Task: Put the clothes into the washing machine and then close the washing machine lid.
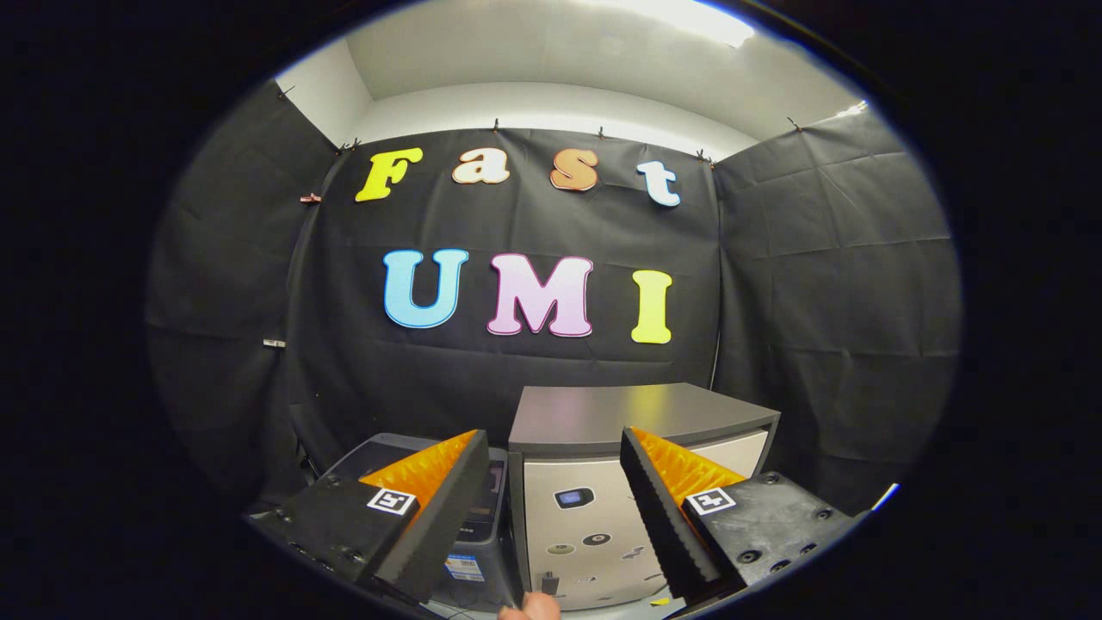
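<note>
My gripper (552,433) is open, with a wide gap and nothing between its fingers. Just beyond the fingers stands a boxy pale grey appliance (568,517) with a flat dark top (637,412) lying level and shut. Its front carries a small display and a few stickers. A lower, darker machine (482,525) stands against its left side, mostly hidden behind my left finger (430,508). I cannot tell which of the two is the washing machine.
Black cloth walls close in the booth behind and on both sides of the appliances. A bit of a person's hand (529,608) shows low between the fingers. A thin cable (715,353) runs down the back wall by the pale appliance.
</note>
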`<state>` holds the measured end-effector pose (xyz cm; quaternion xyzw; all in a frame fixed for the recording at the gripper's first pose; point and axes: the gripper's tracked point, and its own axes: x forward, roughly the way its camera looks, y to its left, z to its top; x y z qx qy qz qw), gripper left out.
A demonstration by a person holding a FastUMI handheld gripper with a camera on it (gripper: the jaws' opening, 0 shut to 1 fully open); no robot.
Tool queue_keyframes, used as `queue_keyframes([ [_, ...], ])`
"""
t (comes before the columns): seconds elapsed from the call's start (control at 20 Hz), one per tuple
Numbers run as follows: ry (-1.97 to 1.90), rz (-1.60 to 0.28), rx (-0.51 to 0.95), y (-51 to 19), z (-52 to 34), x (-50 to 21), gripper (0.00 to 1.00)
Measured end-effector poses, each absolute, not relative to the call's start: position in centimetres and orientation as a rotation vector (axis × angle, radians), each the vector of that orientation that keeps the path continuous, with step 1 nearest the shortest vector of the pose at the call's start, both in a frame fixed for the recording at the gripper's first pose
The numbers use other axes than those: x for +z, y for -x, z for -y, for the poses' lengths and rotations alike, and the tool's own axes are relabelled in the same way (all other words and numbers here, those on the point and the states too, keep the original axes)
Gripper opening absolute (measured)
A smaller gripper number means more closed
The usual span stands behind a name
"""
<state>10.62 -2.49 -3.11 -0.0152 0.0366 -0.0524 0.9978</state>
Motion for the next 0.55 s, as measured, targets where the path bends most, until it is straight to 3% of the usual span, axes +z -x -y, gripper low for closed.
queue_keyframes([
  [0.55, 0.033, -0.069, -0.134, -10.5, 3.8, -3.0, 0.98],
])
